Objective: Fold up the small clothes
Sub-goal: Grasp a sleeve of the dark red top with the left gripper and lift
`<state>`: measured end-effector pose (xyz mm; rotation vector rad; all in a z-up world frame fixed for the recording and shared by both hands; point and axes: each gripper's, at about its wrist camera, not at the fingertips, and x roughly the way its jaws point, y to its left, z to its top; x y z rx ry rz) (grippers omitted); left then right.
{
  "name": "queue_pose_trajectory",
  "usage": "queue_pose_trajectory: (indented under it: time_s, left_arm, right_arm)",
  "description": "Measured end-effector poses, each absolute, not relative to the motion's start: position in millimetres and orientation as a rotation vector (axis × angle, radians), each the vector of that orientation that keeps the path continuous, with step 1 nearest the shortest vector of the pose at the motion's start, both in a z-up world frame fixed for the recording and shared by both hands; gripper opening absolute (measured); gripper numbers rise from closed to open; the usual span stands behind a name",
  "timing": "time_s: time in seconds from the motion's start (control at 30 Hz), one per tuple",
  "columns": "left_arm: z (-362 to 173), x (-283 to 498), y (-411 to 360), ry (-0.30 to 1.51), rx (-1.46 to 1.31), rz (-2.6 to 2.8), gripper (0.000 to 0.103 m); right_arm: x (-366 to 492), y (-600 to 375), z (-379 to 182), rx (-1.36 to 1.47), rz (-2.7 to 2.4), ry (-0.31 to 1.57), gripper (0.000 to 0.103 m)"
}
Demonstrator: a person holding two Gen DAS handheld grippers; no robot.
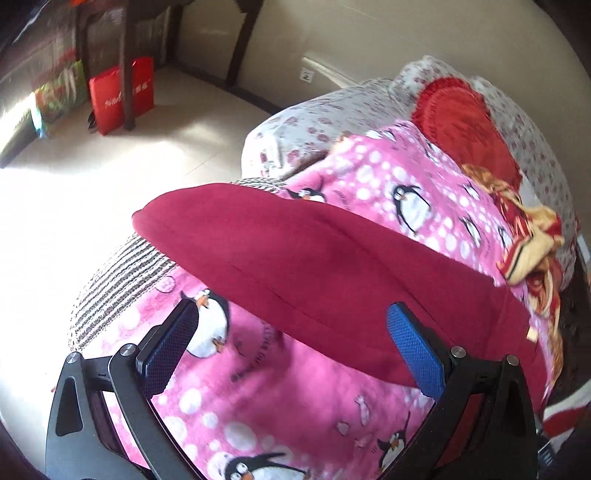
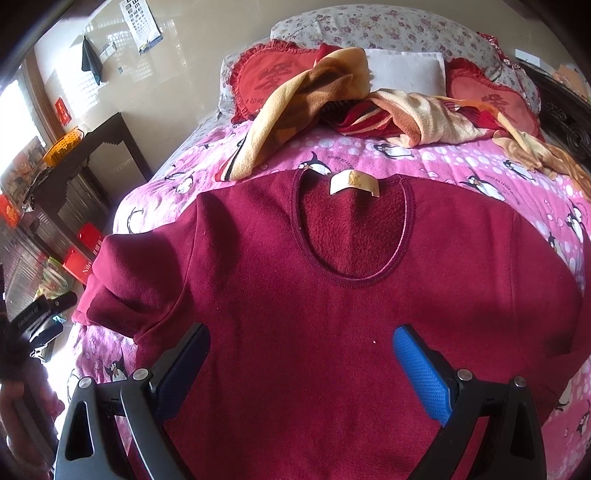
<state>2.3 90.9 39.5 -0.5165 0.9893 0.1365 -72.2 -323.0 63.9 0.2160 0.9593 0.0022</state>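
A dark red fleece sweater lies flat on the pink penguin bedspread, neck opening and cream label toward the pillows. Its left sleeve is bunched at the bed's left edge. My right gripper is open and empty, hovering over the sweater's chest. In the left wrist view the sweater's sleeve stretches across the bedspread. My left gripper is open and empty, its fingers either side of the sleeve's lower edge.
A yellow and red blanket is heaped by red heart cushions and floral pillows at the head. A dark wooden table and red bags stand on the floor left of the bed.
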Motion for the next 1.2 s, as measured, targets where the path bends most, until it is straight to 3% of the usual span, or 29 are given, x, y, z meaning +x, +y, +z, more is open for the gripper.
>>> queue_pose_trajectory:
  time_s: [0.37,0.43,0.53,0.57,0.6,0.7,0.87,1.07,1.2]
  left_arm:
    - [2,27,161,0.969,-0.82,0.188,0.095]
    - [1,31,165,0.959,-0.825,0.191,0.088]
    - [-3,36,172,0.937,-0.838,0.204,0.053]
    - [-7,39,175,0.944,-0.859,0.19,0.024]
    - [-11,40,178,0.961,-0.895,0.171,0.012]
    - [-6,37,180,0.94,-0.919,0.144,0.009]
    - [47,25,148,0.844,-0.807,0.035,0.009]
    - [127,15,53,0.731,-0.597,-0.204,0.009]
    - [152,1,-32,0.72,-0.457,-0.39,0.009]
  right_arm:
    - [-66,-316,56,0.204,0.011,0.989,0.099]
    - [-65,-315,56,0.204,0.011,0.995,0.099]
    - [-63,-316,54,0.207,0.01,1.001,0.099]
    - [-62,-316,54,0.209,0.009,1.002,0.099]
    - [-62,-316,54,0.211,0.01,1.002,0.099]
    - [-63,-317,55,0.211,0.009,0.998,0.099]
    - [-66,-325,57,0.227,-0.001,0.984,0.099]
    - [-71,-344,65,0.273,-0.032,0.95,0.099]
    - [-78,-359,70,0.297,-0.054,0.931,0.099]
